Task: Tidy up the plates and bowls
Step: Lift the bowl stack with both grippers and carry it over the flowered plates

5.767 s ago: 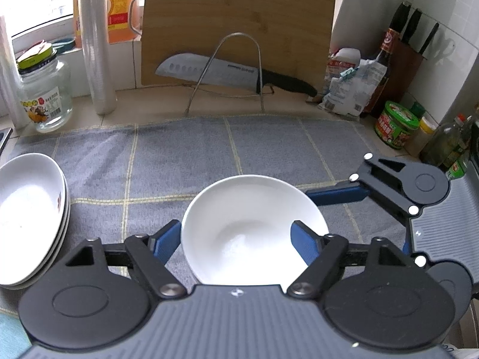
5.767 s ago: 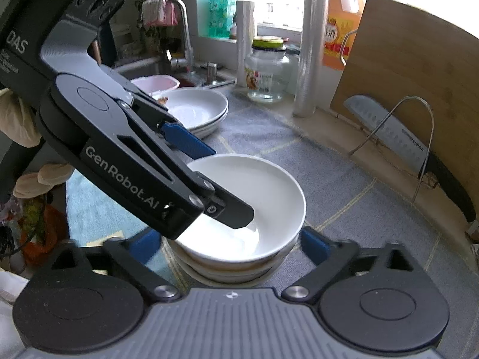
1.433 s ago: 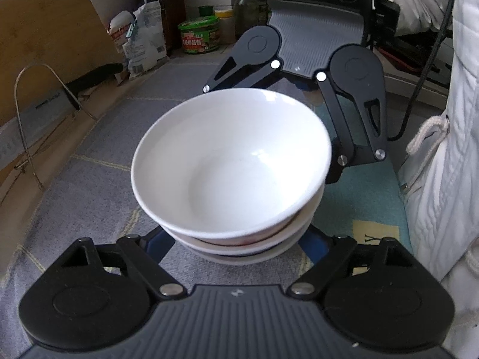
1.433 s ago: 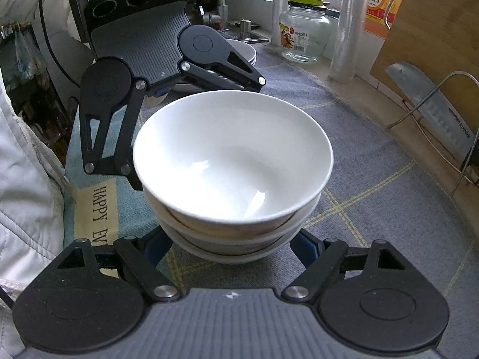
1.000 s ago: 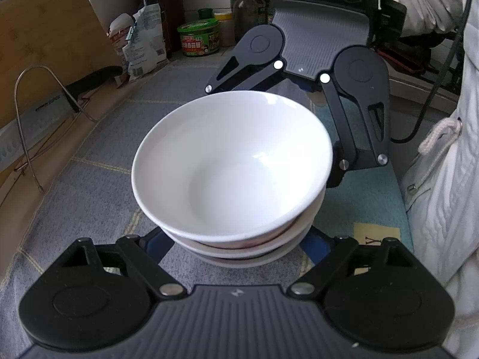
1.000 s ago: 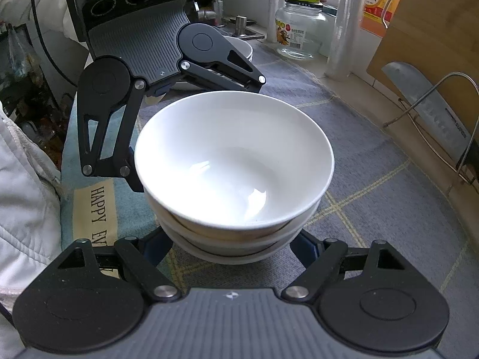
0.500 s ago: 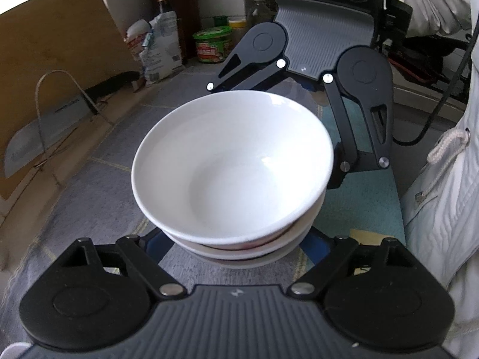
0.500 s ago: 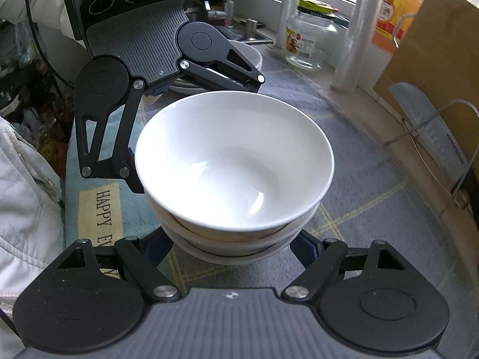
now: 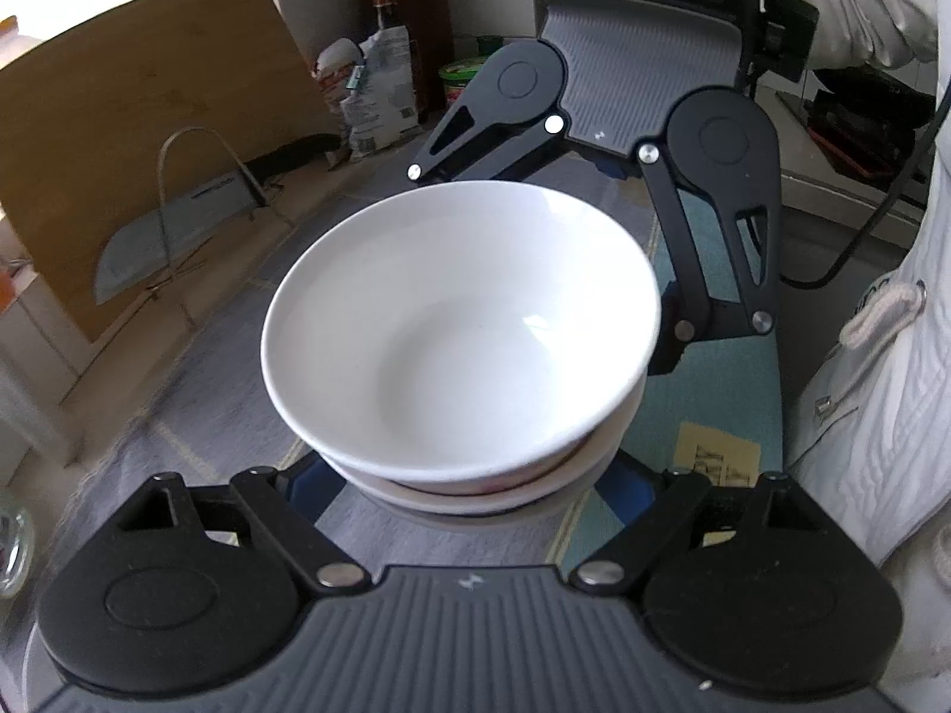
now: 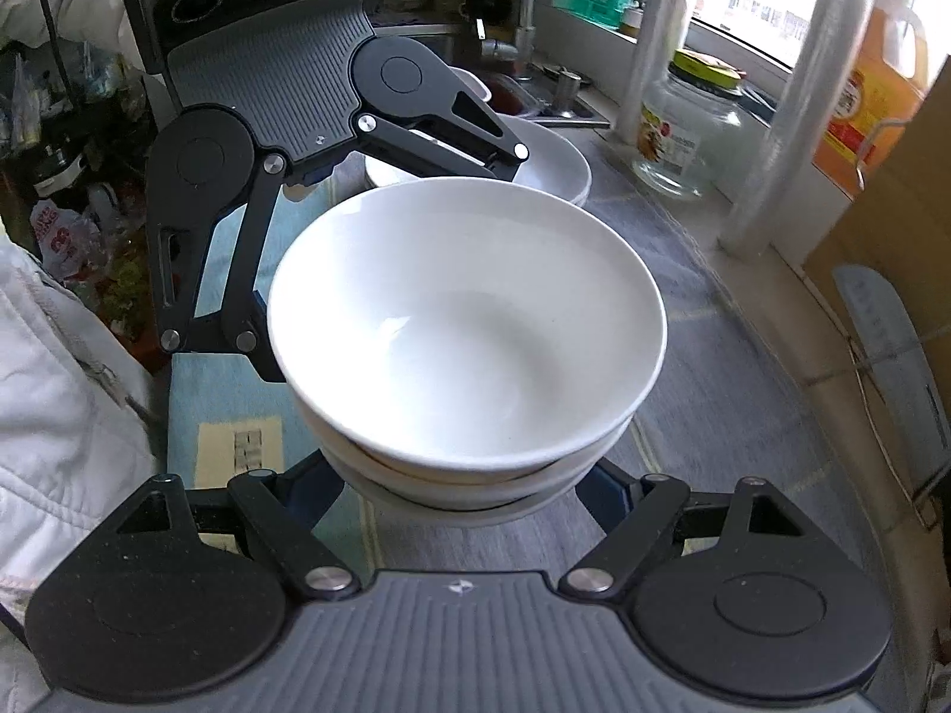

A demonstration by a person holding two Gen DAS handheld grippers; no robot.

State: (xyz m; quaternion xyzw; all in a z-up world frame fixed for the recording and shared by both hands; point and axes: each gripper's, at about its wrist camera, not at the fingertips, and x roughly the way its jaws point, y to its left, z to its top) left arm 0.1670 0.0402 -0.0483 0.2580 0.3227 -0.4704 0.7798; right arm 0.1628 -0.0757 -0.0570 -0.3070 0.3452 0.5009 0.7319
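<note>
Now | both grippers, left gripper (image 9: pixel 469 475) and right gripper (image 10: pixel 463 481), clamp the stack of white ceramic bowls (image 9: pixel 460 333) | stack has risen off the grey checked cloth (image 10: pixel 731 410) | carry under way

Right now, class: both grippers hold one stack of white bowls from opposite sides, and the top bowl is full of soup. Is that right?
Not quite. The top bowl is empty; both wrist views show its bare white inside. The rest stands: the left gripper and the right gripper hold the stack from opposite sides.
</note>
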